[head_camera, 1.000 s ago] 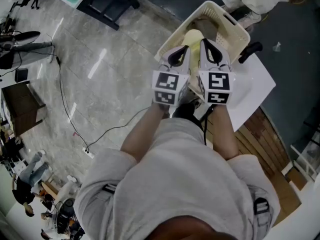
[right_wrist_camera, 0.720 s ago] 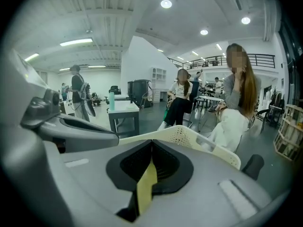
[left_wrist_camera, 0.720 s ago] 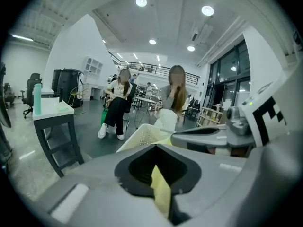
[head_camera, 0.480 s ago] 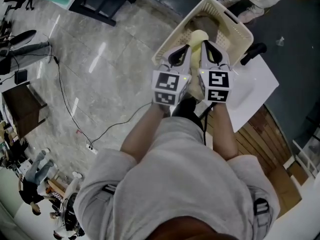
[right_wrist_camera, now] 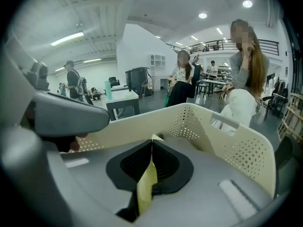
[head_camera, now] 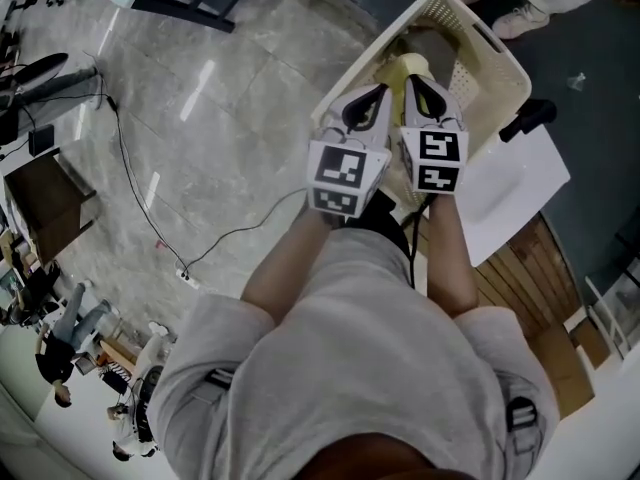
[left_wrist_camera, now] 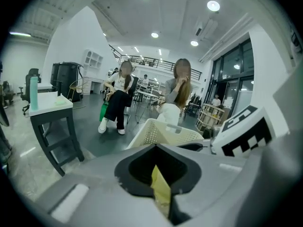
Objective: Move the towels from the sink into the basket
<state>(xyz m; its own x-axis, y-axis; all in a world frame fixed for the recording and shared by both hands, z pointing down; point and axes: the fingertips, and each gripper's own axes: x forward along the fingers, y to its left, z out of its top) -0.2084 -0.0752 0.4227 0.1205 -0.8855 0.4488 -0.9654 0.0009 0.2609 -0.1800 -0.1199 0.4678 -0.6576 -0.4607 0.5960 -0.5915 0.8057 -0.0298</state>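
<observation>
the left tongs (head_camera: 372,98) and right tongs (head_camera: 415,88) both clamp 1 yellow towel (head_camera: 405,68) above the cream perforated basket's (right_wrist_camera: 227,145) open top.

**A:** Where does the head view look from?

**B:** From above the person, steeply down over the shoulders onto the left gripper (head_camera: 375,96) and right gripper (head_camera: 412,86), with the basket (head_camera: 497,88) just beyond.

**A:** And the gripper views?

**B:** Each sits right behind its own jaws, facing out across the room. The right one is close to the basket's perforated wall. The left one sees it farther off. All three views share the basket.
</observation>
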